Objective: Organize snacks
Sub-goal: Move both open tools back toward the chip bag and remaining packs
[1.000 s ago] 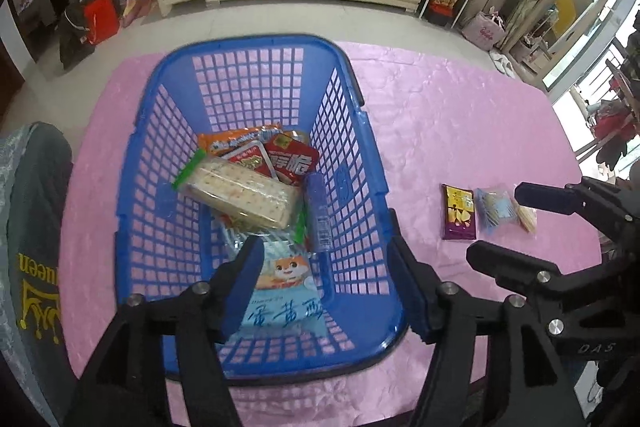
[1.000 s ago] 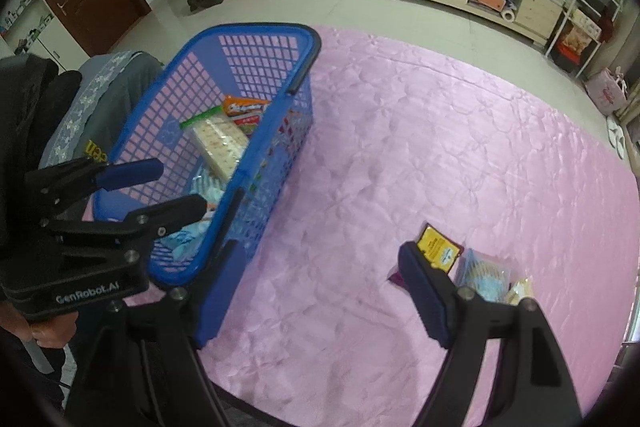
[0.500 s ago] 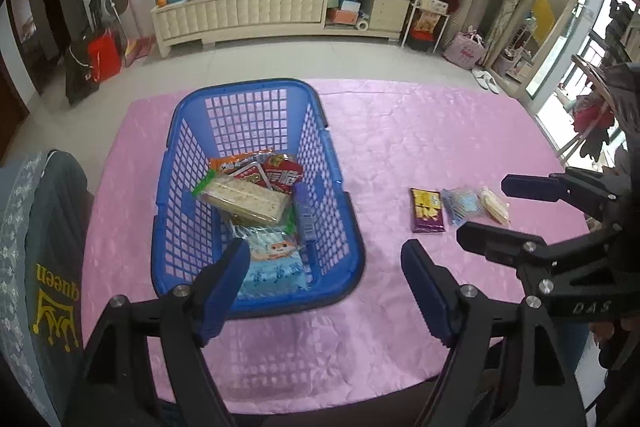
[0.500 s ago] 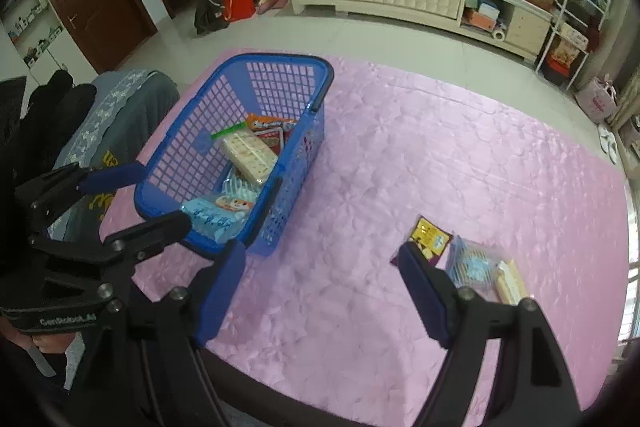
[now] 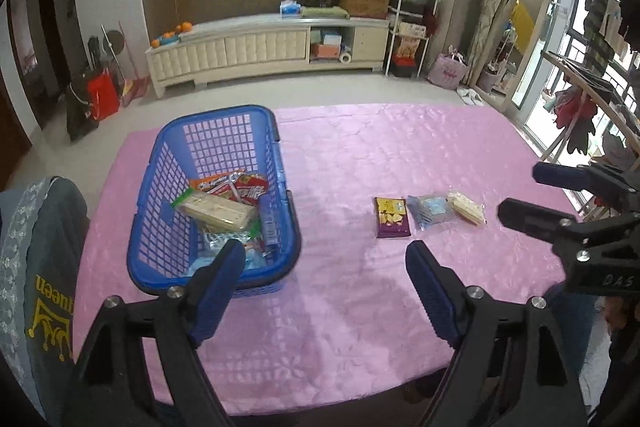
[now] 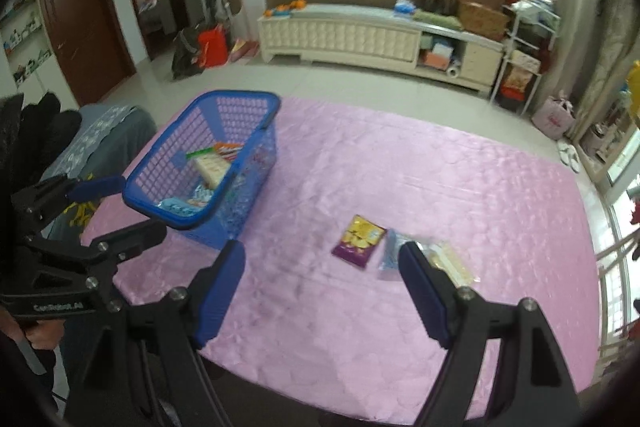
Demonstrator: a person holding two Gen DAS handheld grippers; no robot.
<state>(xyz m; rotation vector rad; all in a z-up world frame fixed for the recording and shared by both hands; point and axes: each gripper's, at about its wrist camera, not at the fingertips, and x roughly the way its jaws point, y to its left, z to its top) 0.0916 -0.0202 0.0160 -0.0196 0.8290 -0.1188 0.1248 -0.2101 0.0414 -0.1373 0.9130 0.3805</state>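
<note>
With both hand-held grippers empty, the left hand-held gripper (image 5: 326, 285) opening and the right hand-held gripper (image 6: 322, 285) released, three packets (image 5: 430, 213) lay close together on the worktop (image 5: 360, 155) beside the basket (image 5: 216, 205), so one grasp risked catching two.

The pink table (image 5: 340, 163) is bare between the blue basket (image 5: 160, 187) and three snack packs (image 5: 430, 213).

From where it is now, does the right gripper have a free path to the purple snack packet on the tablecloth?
Probably yes. The right gripper is open and empty, and the purple snack packet lies flat on bare pink tablecloth just ahead, well clear of the blue basket. Nothing stands between them.
</note>
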